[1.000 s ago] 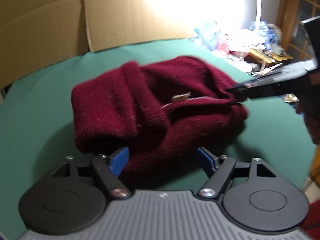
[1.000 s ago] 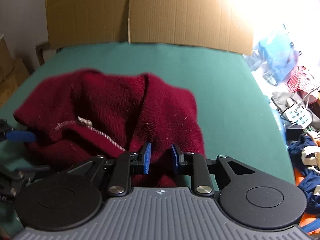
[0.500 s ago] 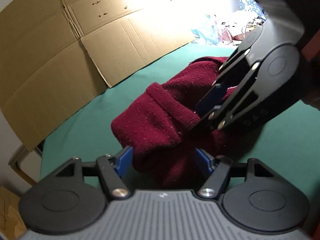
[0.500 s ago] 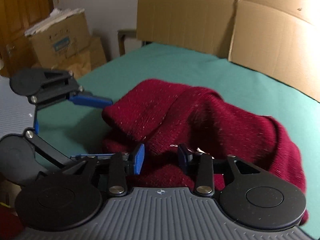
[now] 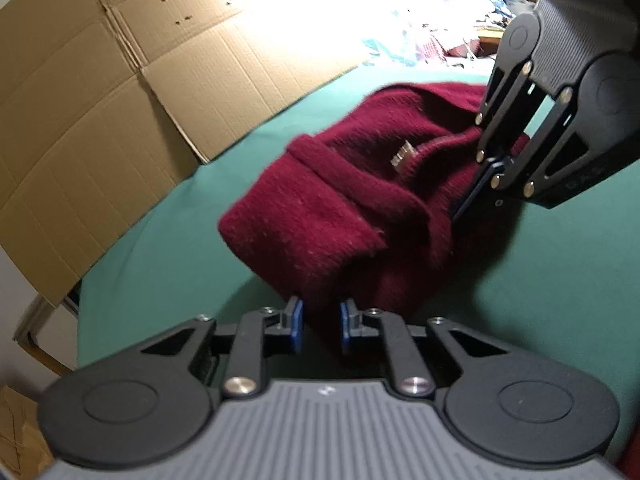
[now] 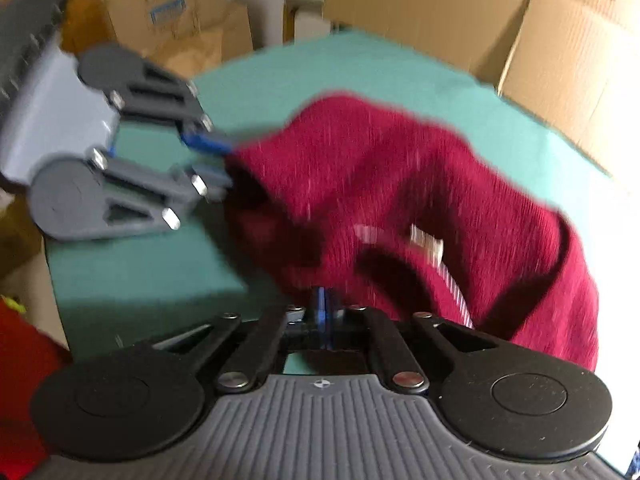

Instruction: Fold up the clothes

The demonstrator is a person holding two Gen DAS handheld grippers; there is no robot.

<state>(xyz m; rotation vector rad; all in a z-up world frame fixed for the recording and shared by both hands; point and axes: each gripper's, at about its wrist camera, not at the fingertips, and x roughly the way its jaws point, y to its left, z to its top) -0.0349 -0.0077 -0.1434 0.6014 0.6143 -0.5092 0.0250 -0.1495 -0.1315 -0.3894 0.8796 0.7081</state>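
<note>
A dark red knitted sweater [image 5: 340,200] [image 6: 400,168] lies bunched on the green table [image 5: 160,272], a small label [image 5: 404,156] showing at its neck. My left gripper [image 5: 320,320] sits at the heap's near edge. Its jaws are closing, and a fold of the knit is pinched between the blue pads. In the right wrist view it [image 6: 216,160] bites the sweater's left end. My right gripper [image 6: 325,308] is shut, its pads together on the knit's near edge. The left wrist view shows it [image 5: 466,204] coming down from the upper right into the heap.
Flattened cardboard sheets [image 5: 100,100] [image 6: 560,40] stand along the table's far side. Cardboard boxes [image 6: 168,12] are stacked beyond the table's left corner. A bright clutter of clothes and small items [image 5: 440,36] lies past the far right edge. Green cloth [image 6: 360,64] surrounds the heap.
Both pairs of jaws stood apart around the sweater and have now closed on it. The right gripper has rolled and shifted along the heap; the left has rolled too.
</note>
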